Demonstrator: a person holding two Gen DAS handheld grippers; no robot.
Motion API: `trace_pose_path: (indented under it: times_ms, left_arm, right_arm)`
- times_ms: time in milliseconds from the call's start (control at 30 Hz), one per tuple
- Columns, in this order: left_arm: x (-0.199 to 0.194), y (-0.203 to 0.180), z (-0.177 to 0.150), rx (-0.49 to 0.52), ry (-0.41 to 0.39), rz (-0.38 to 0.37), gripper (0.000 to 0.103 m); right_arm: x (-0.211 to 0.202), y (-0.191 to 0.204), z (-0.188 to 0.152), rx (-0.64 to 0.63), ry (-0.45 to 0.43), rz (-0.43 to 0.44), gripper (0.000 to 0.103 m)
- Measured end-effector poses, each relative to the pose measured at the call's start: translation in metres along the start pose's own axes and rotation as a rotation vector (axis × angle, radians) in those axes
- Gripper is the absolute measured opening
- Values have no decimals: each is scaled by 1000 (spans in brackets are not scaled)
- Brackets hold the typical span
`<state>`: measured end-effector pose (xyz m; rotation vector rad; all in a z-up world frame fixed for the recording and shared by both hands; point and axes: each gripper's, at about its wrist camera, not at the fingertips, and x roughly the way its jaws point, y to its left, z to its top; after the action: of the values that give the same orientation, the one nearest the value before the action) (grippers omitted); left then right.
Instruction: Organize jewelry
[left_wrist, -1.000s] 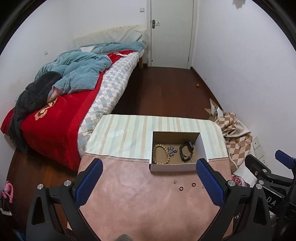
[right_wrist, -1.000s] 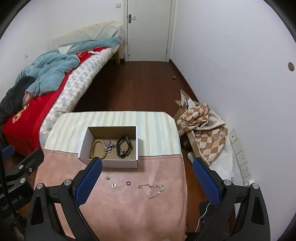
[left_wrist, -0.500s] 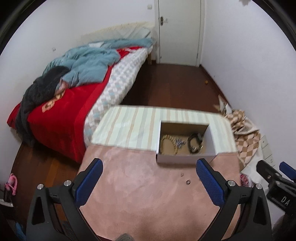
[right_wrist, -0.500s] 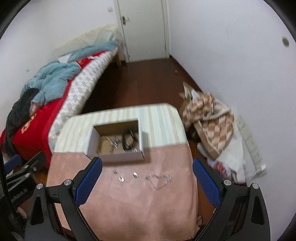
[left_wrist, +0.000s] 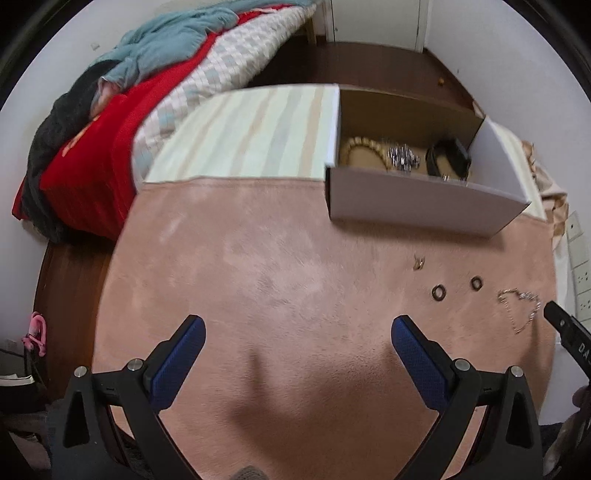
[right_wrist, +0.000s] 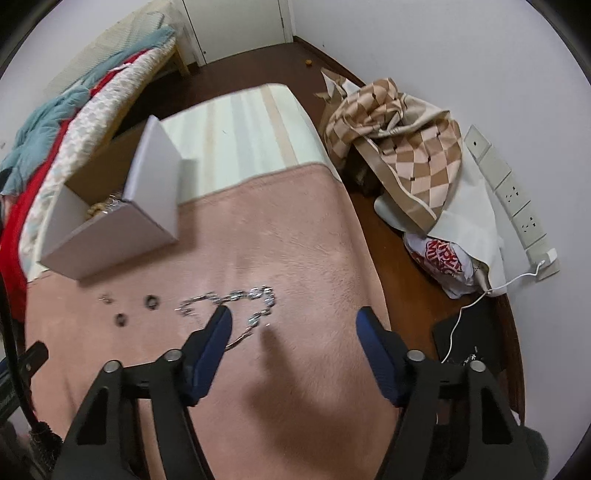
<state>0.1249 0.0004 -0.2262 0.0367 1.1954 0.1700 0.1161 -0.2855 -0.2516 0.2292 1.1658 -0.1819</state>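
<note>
My two grippers, left gripper (left_wrist: 297, 338) and right gripper (right_wrist: 293, 326), are matte black angular frames with silver screws and textured blue finger pads (left_wrist: 417, 363).

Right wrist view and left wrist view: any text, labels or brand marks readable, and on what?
Red print on the white plastic bag on the floor: upside down and creased, unreadable.
"DA" in white on the black body of the right claw, seen at the left wrist view's edge; the rest is cut off.
No readable text elsewhere.
</note>
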Motion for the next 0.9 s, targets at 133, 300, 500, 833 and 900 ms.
trace_pose_path:
  times_ms: [133,300,500,833,900]
  left_arm:
    - [15,-9,-2,13,29,-9,103]
    - [22,-23,-3,44,34,-51,103]
    - [23,-48,-2,63,30,-127,103]
    - [40,-34,15,-91,75,-260,101]
    - [42,-32,16,-109,84,-279,90]
  right_arm:
    - [17,13,1,-70,-13,-39,63]
    - [17,31,-1,-147,-86,-57,28]
    - [16,29,0,-113,-69,-33,7]
    - [-11,10,3,-7,-111,20,7]
    - [-15,13,4,-5,-119,25,7]
